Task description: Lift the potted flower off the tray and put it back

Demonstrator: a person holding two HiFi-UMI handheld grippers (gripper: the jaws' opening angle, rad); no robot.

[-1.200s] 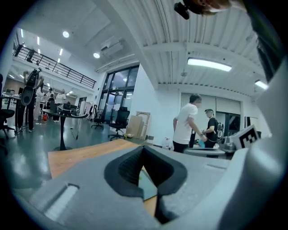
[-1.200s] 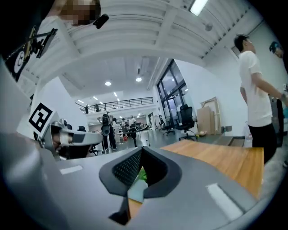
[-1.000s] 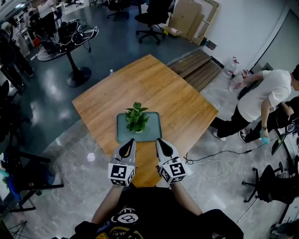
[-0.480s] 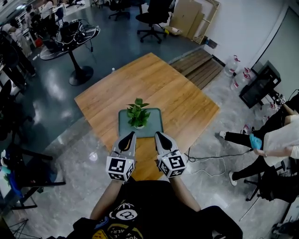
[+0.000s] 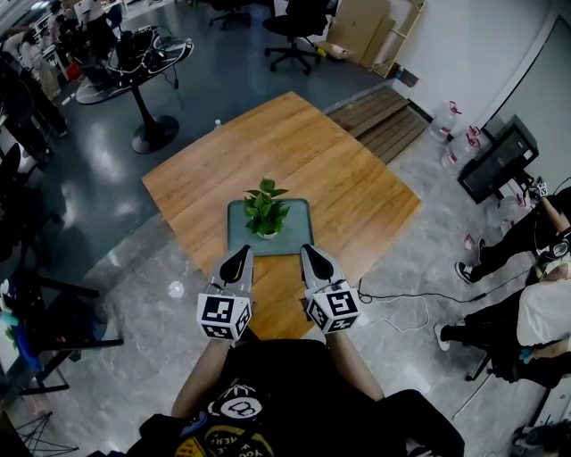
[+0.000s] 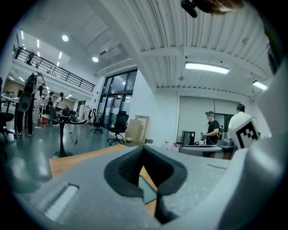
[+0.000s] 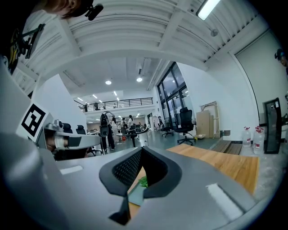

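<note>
Wooden table runs out ahead of both grippers, set corner-on to me, with grey floor around it. A black office chair stands far ahead, past the table's far corner. The grey-green tray lies flat on the table just ahead of the fingertips. Its near rim spans the gap between the two grippers. Left gripper and right gripper sit side by side over the table's near corner, both pointing forward and close to level, their tips just short of that rim. I cannot tell whether they touch it. Left gripper: jaws clenched tip to tip, nothing caught. Only a slice of tray and tabletop shows through the hollow behind the tips. Right gripper: jaws likewise pressed together and empty, with tray edge and one green leaf visible through the hollow. The potted flower stands upright on the tray, straight ahead and between the two grippers, beyond the near rim and clear of both tips. A thin cable trails on the floor off to the right of the right gripper.
</note>
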